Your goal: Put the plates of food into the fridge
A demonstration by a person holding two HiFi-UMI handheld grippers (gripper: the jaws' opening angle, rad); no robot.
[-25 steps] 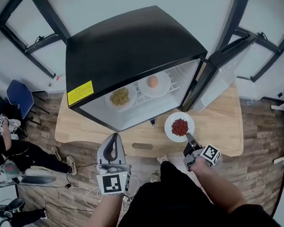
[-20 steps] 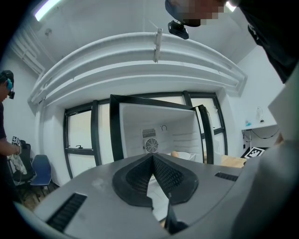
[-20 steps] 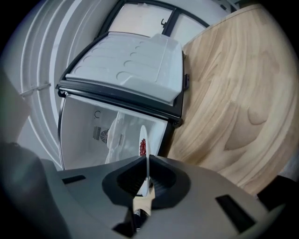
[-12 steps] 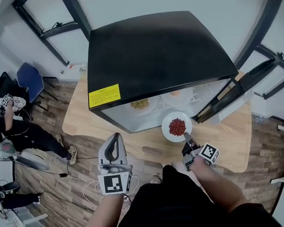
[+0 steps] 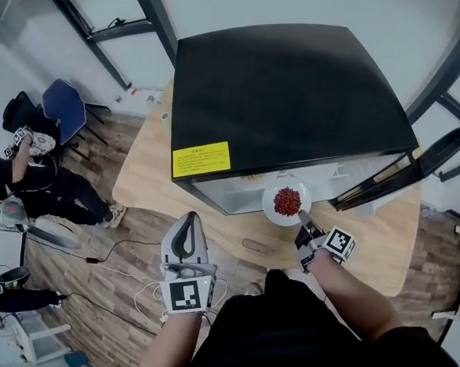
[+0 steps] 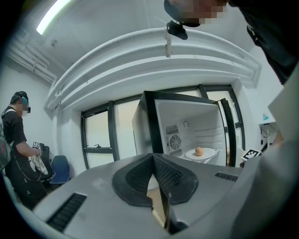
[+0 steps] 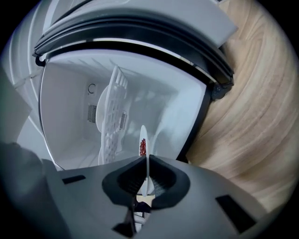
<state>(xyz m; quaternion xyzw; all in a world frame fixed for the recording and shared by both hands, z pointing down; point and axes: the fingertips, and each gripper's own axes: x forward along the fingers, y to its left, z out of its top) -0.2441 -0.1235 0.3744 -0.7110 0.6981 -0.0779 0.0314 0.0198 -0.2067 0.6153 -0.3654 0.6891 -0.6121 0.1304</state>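
Grey pads of my left hand-held gripper [image 5: 186, 227] are pressed together on nothing; it hangs near my body, short of the wooden surface [image 5: 151, 182]. To its right, my right hand-held gripper [image 5: 301, 215] pinches the near rim of the white plate [image 5: 270, 208], which hangs at the mouth of the black fridge [image 5: 287, 87], just left of its open door [image 5: 410, 169].

I judge the plate stiff and brittle, light enough for one grip, with a smooth glaze that could slip out of so thin a pinch. The rim is the only place to take it, and the right gripper view shows the pads closed on it edge-on. It carries a small heap of loose red pieces [image 5: 288, 201] near its middle. I would keep it level, since they look free to roll.

Farther in, the white wire shelf [image 7: 112, 116] crosses the fridge interior. The left gripper view shows another white plate [image 6: 209, 154] on it, holding one round tan thing, perhaps an egg [image 6: 199, 151]. From my head view the black top hides most of the inside.
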